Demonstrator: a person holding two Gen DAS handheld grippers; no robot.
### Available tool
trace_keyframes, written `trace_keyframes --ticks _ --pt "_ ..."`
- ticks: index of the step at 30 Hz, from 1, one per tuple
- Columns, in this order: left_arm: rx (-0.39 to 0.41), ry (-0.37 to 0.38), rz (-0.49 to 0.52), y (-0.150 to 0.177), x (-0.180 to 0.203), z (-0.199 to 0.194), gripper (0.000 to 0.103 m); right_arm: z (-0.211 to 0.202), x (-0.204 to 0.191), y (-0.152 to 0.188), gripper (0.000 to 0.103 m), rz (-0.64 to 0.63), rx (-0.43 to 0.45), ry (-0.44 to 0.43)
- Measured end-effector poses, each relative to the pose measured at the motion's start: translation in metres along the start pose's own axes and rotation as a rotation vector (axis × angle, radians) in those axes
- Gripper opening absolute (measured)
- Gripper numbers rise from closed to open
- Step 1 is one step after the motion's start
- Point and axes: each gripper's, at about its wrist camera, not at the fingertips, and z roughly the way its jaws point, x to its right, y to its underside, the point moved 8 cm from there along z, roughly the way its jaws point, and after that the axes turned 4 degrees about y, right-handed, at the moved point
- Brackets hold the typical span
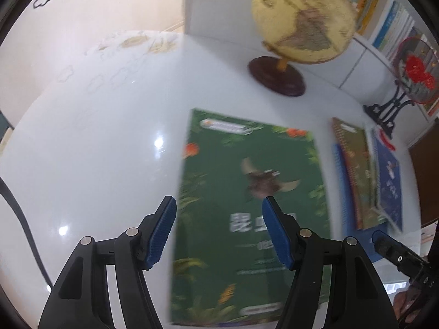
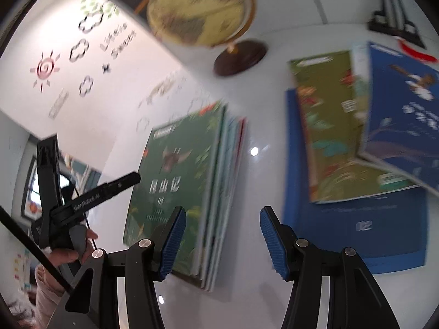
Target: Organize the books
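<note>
On a white table, the left gripper hovers half-open and empty over the green-covered stack, the right gripper likewise (nothing held), nearer the loose books fanned to its right, long axes running away from it

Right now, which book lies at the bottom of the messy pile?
The plain blue book; the olive book and dark blue book lie on it.
</note>
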Motion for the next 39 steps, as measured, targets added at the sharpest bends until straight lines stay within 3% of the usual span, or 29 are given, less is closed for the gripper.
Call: trace_keyframes --ticks 9,18,23,30,39 --pt "0.006 0.120 0.132 -0.017 0.101 0.020 0.063 -0.053 0.064 -0.022 0.055 0.100 0.179 0.071" --pt "-0.018 0.258 0.267 -0.011 0.213 0.051 0.063 -0.094 0.144 -0.030 0.055 0.234 0.281 0.112" --pt "-0.051 0.284 0.372 -0.007 0.266 0.072 0.063 -0.113 0.189 -0.038 0.055 0.349 0.327 0.094" --pt "-0.077 0.306 0.445 -0.023 0.314 0.101 0.063 -0.116 0.230 -0.046 0.055 0.391 0.325 0.122" --pt "-0.129 0.324 0.454 -0.017 0.339 0.131 0.063 -0.105 0.262 -0.048 0.055 0.517 0.314 0.040"
